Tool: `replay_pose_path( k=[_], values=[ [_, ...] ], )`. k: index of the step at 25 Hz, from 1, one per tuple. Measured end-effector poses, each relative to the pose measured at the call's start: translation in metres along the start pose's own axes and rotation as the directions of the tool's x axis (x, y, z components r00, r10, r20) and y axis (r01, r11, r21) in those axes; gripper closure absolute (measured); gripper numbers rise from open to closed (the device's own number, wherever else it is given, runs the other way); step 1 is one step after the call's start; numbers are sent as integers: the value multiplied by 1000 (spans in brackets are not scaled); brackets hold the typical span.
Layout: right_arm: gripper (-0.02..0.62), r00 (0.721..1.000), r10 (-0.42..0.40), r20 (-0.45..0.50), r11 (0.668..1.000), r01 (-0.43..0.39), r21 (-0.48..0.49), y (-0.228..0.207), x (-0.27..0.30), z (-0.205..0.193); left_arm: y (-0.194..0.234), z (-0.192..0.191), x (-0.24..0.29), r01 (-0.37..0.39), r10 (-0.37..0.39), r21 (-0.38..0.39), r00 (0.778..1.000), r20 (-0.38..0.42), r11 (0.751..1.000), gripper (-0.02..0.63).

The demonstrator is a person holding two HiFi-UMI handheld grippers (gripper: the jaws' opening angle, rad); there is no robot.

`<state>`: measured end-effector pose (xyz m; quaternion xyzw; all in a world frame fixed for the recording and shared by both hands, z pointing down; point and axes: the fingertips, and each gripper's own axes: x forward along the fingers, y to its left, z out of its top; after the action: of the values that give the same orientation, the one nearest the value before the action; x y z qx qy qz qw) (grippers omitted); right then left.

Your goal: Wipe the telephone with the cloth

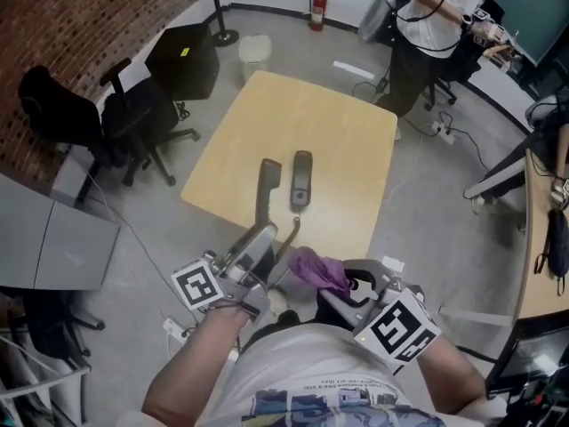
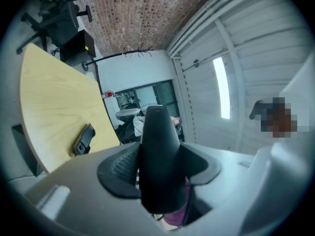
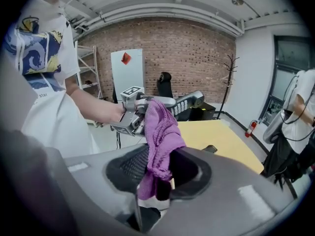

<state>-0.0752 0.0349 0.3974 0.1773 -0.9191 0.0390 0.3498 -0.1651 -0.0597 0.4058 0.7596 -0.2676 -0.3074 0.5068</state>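
Table (image 1: 329, 123) holds the telephone base (image 1: 302, 178), and beside it the left gripper (image 1: 262, 238) is clamped on the handset (image 1: 268, 185), long axis pointing away from the person, with the right gripper (image 1: 348, 285), pinching the purple cloth (image 1: 320, 269), close at its right.

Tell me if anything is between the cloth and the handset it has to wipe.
Nothing visible stands between them. The purple cloth, pinched in the right gripper's jaws, sits close beside the handset clamped in the left gripper. Whether cloth and handset touch cannot be told.
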Motion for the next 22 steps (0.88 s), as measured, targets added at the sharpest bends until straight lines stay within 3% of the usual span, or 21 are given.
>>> replay_pose_path(
  k=[3, 8, 14, 22],
  values=[
    [479, 999, -34, 10, 997, 33, 64, -14, -1, -11, 16, 0, 5, -100, 101, 80, 995, -14, 992, 354],
    [479, 997, -74, 18, 988, 71, 138, -43, -5, -28, 51, 0, 15, -289, 305, 242, 952, -31, 926, 354],
    [479, 993, -115, 39, 975, 105, 193, -85, -11, -43, 85, 0, 42, -438, 494, 404, 869, -38, 803, 354],
    [479, 996, -82, 39, 971, 71, 227, -123, -24, -70, 135, -12, 75, -545, 673, 556, 739, -34, 627, 354]
  ],
)
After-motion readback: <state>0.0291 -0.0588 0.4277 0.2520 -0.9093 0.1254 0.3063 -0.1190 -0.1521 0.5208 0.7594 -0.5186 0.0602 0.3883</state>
